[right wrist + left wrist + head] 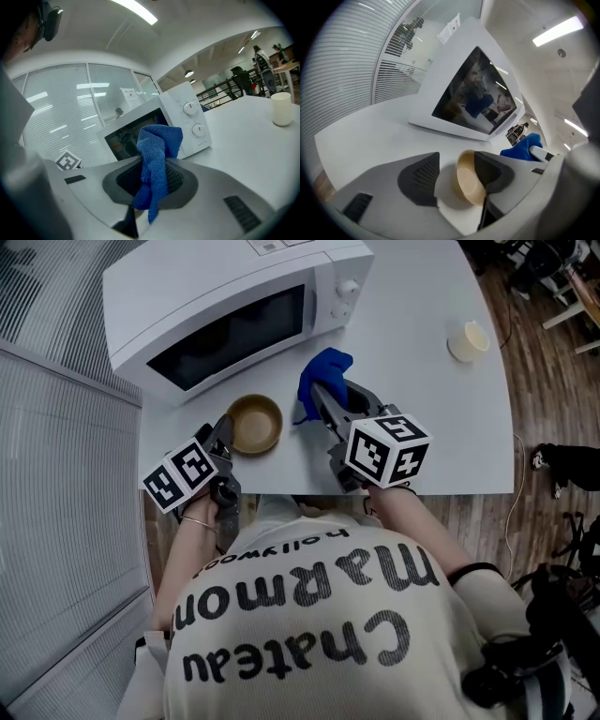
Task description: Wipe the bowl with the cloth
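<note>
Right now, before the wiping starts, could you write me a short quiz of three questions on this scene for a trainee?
1. What does the right gripper hold? A) a spoon B) the cloth C) nothing
2. True or false: the bowl stands inside the microwave.
3. Fill in: the jaws of the left gripper are ___ (open or shut).
Key: 1 B; 2 false, it stands on the table in front of it; 3 open.
</note>
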{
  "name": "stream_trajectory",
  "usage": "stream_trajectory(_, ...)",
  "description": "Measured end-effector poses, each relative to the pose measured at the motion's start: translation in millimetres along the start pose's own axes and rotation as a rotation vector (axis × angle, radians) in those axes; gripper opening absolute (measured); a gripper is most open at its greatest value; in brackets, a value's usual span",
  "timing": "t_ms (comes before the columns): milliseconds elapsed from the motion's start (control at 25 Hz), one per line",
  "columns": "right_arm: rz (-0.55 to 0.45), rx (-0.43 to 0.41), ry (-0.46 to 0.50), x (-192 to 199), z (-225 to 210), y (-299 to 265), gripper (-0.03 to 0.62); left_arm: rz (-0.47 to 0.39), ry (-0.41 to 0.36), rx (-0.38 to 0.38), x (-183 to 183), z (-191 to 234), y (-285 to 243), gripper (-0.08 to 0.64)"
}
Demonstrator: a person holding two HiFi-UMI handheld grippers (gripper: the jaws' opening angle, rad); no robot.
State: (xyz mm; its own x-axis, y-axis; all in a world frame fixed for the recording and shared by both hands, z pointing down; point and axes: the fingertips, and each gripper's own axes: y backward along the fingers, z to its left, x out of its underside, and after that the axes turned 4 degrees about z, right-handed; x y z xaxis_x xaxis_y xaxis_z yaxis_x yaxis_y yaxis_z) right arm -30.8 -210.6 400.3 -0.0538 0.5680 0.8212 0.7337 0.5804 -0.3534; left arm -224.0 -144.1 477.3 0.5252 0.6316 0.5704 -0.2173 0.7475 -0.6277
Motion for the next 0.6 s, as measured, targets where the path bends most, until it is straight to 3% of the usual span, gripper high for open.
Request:
stream_trajectory(120,-0.001,-0.017,0.018,-2.9,5.9,2.9,0.063,-0.139,-0.066,0.024,-28.9,-15.2,26.6,0.241)
stream_trajectory(240,0.006,-0.039,0.037,-1.5,17.3,10.4,0.063,-0.257,-0.196,-0.005,-45.9,-39.1,58.8,0.071)
stream_trajectory(320,0.01,-0.045,0.042,2.8,25.2,18.1,0.063,-0.294,-0.237,0.007,-44.6,-55.5,76.6,0.031)
stream_trajectory(480,0.016,-0.099,0.065,13.8,45.5,30.7,0.063,-0.34,-0.18,0.098,-28.9,-77.4,112.3,0.003)
stream_trajectory(600,0.033,-0.115,0.056,26.3,53.5,43.4,0.063,-0.338,-0.167,0.114,-6.4,-81.7,132.2,0.0)
